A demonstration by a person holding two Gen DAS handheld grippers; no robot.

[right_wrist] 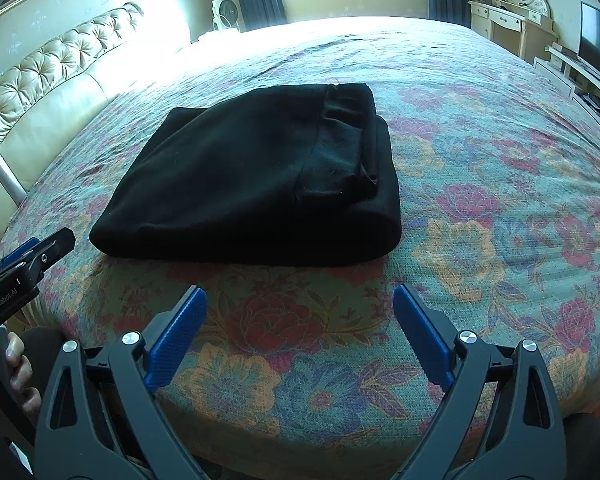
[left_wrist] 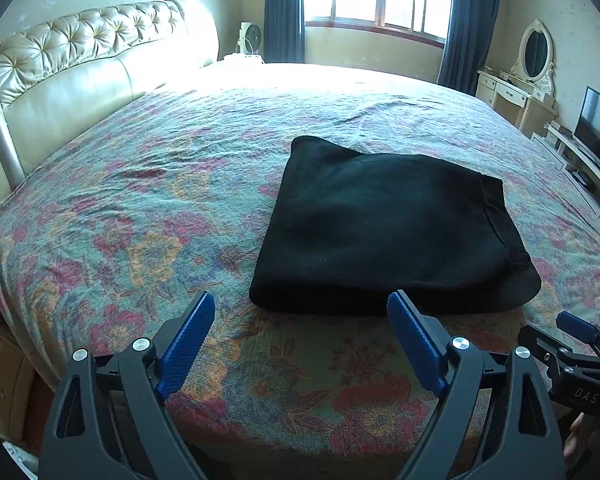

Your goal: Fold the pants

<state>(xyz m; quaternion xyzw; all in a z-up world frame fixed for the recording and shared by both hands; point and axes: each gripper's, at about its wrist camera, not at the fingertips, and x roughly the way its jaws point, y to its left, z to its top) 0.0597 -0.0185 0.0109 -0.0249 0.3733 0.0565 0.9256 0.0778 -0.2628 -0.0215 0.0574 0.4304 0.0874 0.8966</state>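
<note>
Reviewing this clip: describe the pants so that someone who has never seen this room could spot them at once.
Find the wide bed with the floral cover, tufted cream headboard on its left. The pants lie on it towards the near edge, folded into a thick, roughly square bundle. They are plain black, the only loose item on the patterned cover.

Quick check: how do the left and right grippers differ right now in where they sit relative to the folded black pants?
The left gripper sits at the folded black pants' near edge, one blue pad overlapping it in the left wrist view. The right gripper hangs back over bare floral bedspread, clear of the pants. Both are wide open, holding nothing.
</note>
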